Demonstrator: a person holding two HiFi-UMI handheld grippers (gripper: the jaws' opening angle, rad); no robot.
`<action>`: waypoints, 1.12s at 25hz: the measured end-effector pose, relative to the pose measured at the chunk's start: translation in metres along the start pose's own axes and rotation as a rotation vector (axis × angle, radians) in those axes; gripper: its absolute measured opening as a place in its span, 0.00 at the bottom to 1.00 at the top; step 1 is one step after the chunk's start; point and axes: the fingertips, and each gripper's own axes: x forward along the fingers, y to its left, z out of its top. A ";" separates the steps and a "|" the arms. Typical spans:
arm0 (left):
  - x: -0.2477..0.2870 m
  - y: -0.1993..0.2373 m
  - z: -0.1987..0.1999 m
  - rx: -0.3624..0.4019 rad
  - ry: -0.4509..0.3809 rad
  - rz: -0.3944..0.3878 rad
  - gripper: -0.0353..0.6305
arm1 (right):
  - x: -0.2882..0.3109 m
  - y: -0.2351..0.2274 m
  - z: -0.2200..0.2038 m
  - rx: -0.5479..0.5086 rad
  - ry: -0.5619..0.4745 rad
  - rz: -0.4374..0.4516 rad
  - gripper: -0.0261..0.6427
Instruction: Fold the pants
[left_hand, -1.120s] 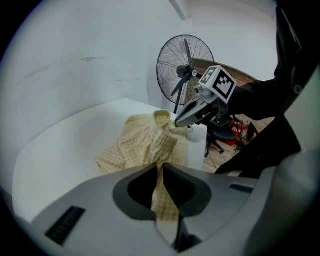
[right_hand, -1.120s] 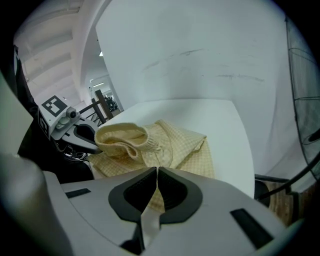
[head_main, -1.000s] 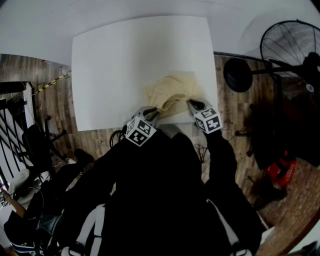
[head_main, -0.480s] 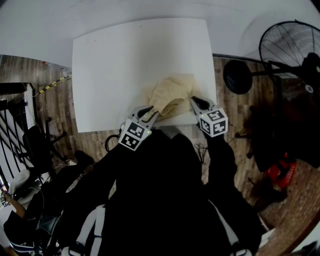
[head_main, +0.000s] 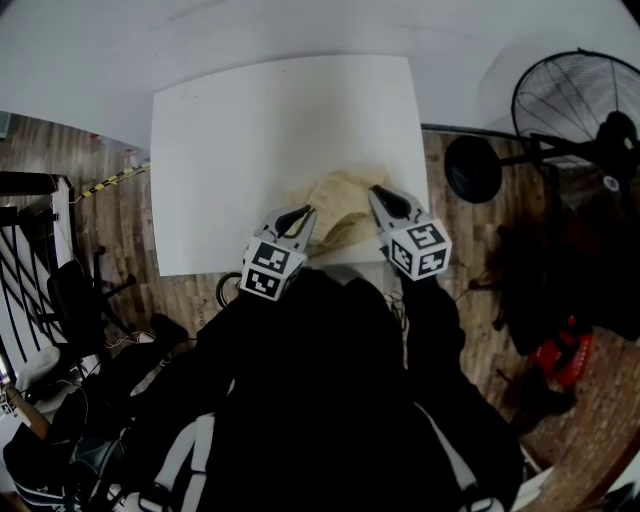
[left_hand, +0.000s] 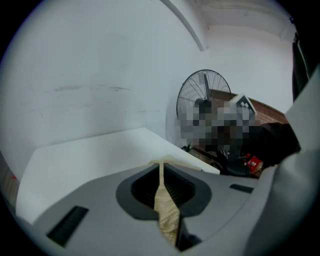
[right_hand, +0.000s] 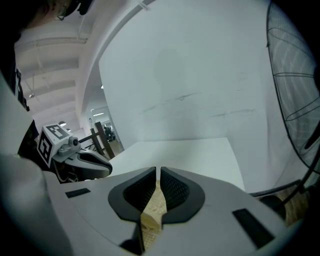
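Pants (head_main: 336, 204) lie between left gripper's (head_main: 305, 211) closing fingers and right gripper's (head_main: 375, 190) fingers.

The cream pants (head_main: 338, 203) sit bunched in a crumpled heap near the white table's (head_main: 250, 140) near right corner.

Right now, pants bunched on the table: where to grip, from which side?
Probably the near edge of the pants, at two spread points, coming from the near side of the table: the cloth lies heaped by that edge, so that border is closest. The right gripper is shut on it there; the left gripper is closing its jaws with cloth between them.
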 end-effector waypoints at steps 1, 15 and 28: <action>-0.002 0.004 0.009 -0.012 -0.024 0.016 0.09 | -0.001 0.002 0.010 0.006 -0.029 -0.003 0.05; -0.046 0.045 0.117 -0.175 -0.350 0.168 0.06 | -0.022 0.039 0.118 0.041 -0.331 -0.019 0.05; -0.083 0.042 0.151 -0.122 -0.495 0.237 0.06 | -0.046 0.049 0.145 0.019 -0.417 -0.069 0.05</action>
